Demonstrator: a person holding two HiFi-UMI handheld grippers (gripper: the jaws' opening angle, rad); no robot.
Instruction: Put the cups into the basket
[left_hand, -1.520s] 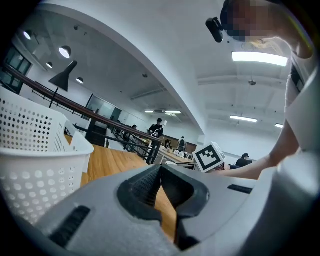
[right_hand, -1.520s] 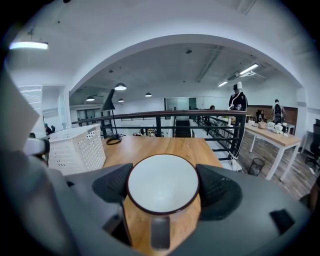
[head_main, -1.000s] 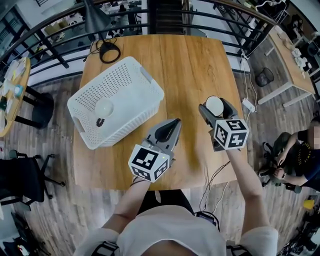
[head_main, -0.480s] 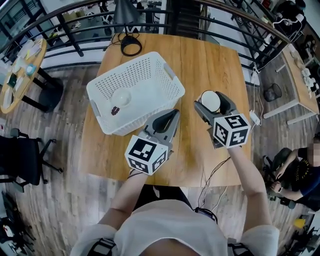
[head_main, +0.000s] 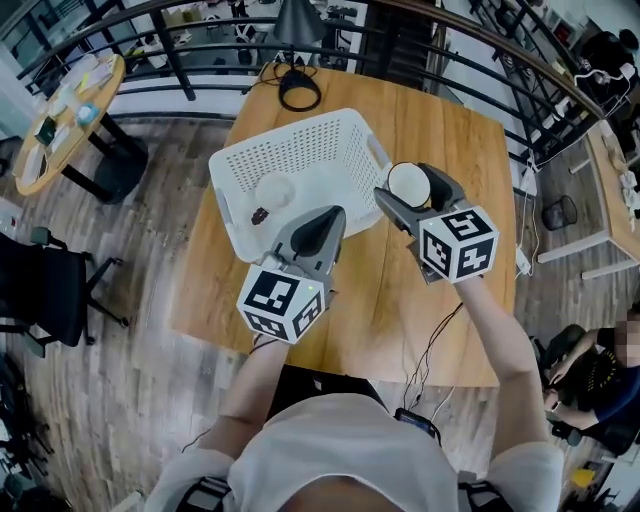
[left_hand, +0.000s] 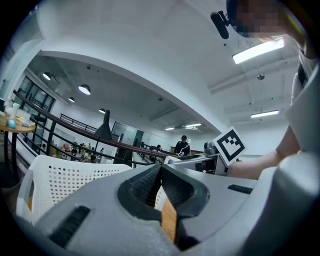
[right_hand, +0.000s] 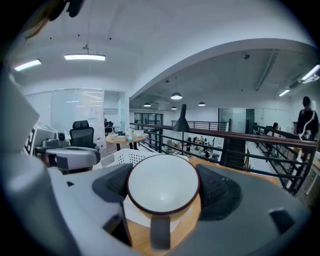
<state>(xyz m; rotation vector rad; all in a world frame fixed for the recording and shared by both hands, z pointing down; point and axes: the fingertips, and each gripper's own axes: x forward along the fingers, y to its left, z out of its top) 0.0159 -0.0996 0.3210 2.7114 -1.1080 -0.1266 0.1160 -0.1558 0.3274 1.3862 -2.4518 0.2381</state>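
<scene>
A white perforated basket (head_main: 310, 150) stands on the wooden table (head_main: 400, 300), with one white cup (head_main: 272, 190) lying inside it beside a small dark object (head_main: 259, 215). My right gripper (head_main: 410, 188) is shut on a second white cup (head_main: 408, 183) with a dark rim and holds it in the air at the basket's right end. In the right gripper view that cup (right_hand: 162, 182) fills the gap between the pads, handle toward the camera, with the basket (right_hand: 120, 157) behind it. My left gripper (head_main: 330, 215) is shut and empty over the basket's near edge; its jaws (left_hand: 161, 169) meet.
A black lamp base with a coiled cable (head_main: 298, 90) sits at the table's far edge. A dark railing (head_main: 200, 40) runs behind the table. A round side table (head_main: 70, 110) and a black chair (head_main: 40, 290) stand at the left. A cable (head_main: 440, 340) hangs off the near right edge.
Both grippers have moved forward and up toward the basket. The right one has carried the cup from mid-table to the basket's right end; the left tip now overlaps the basket's near edge.
</scene>
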